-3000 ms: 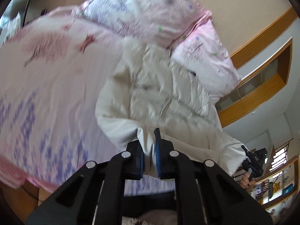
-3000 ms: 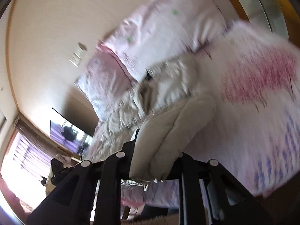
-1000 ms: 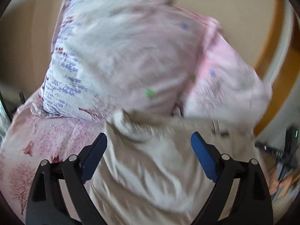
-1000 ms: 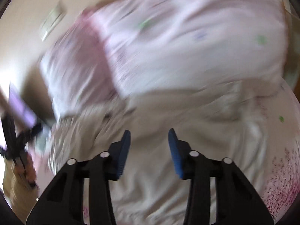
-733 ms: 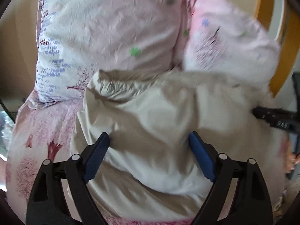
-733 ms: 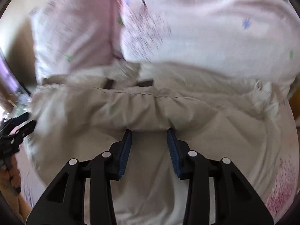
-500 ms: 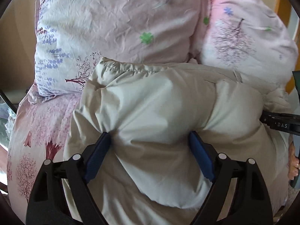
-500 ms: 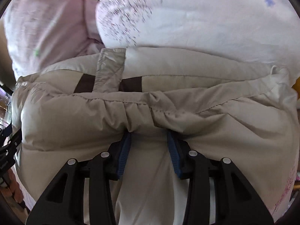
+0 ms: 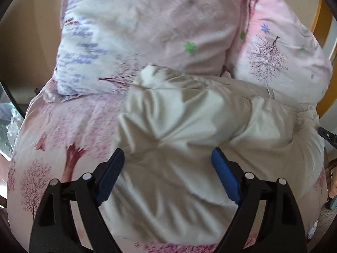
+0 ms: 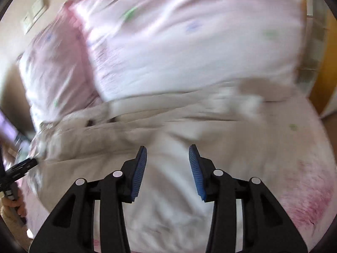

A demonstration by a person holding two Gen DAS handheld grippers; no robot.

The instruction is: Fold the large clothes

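From the left wrist camera, the left gripper (image 9: 167, 166) stood wide open, its blue pads (image 9: 111, 175) far from each other and holding nothing. The beige padded jacket (image 9: 189, 126) lay in a puffy heap on the bed cover (image 9: 48, 139), which was pink with a print of trees. The jacket filled the space between and beyond the two fingers, but I could not tell if the pads touched the cloth. Behind the jacket two pillows leaned side by side: one large pillow (image 9: 147, 27) with purple marks and a green flower, and a second pillow (image 9: 280, 54) at the right, with a thin dark tree printed on it. The far edge of the jacket touched both. At the right border the tip of the other gripper (image 9: 328, 136) showed beside the jacket.

From the right wrist camera, the picture was much blurred. The right gripper (image 10: 167, 169) was also open, but narrower, with nothing between the pads (image 10: 139, 172). The jacket (image 10: 168, 130) lay spread under and ahead of it, against the pillows (image 10: 179, 48). A wall switch (image 10: 34, 11) was at the upper left.
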